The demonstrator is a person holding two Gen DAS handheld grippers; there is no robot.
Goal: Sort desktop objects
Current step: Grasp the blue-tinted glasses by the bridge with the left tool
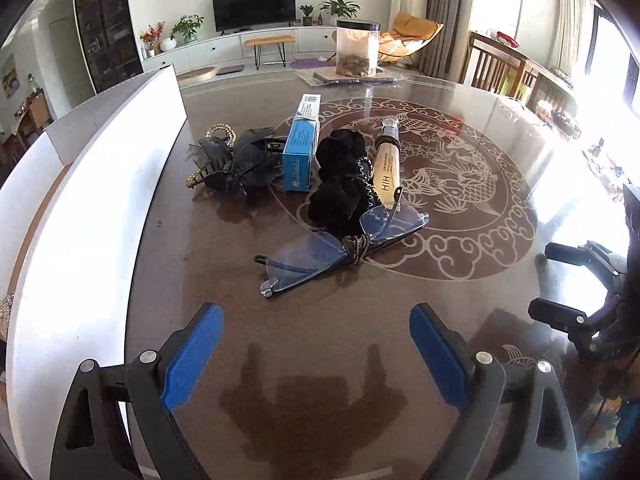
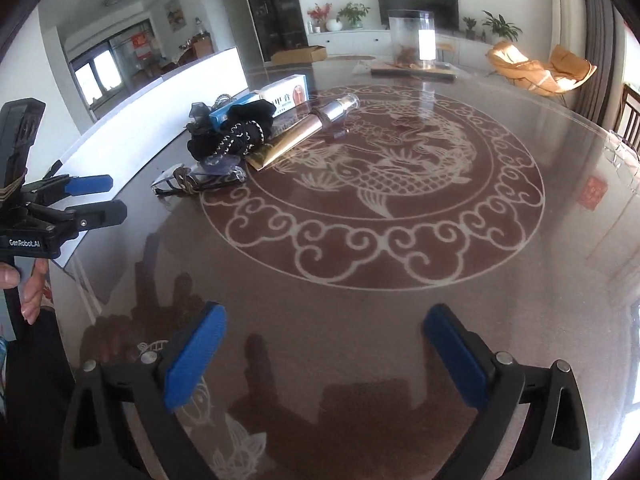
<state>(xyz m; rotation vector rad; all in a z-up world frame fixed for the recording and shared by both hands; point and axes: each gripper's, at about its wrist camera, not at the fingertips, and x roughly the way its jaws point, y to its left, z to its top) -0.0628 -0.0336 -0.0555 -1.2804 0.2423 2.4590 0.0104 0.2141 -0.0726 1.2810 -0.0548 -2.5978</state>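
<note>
On the round brown table lie clear blue glasses [image 1: 340, 248] nearest me, a black scrunchie [image 1: 340, 184], a gold cosmetic tube [image 1: 388, 164], a blue box [image 1: 302, 152] and a dark bow hair clip [image 1: 236, 160]. My left gripper [image 1: 316, 360] is open and empty, just short of the glasses. My right gripper [image 2: 324, 360] is open and empty over bare table; the pile lies far to its left: glasses [image 2: 200, 176], scrunchie [image 2: 232, 132], tube [image 2: 304, 128]. Each gripper shows in the other's view, the right [image 1: 560, 284] and the left [image 2: 96, 200].
A white box [image 1: 100, 184] stands along the table's left side. A clear jar with a black lid [image 1: 357, 48] stands on a mat at the far edge. Wooden chairs [image 1: 496, 64] stand at the far right.
</note>
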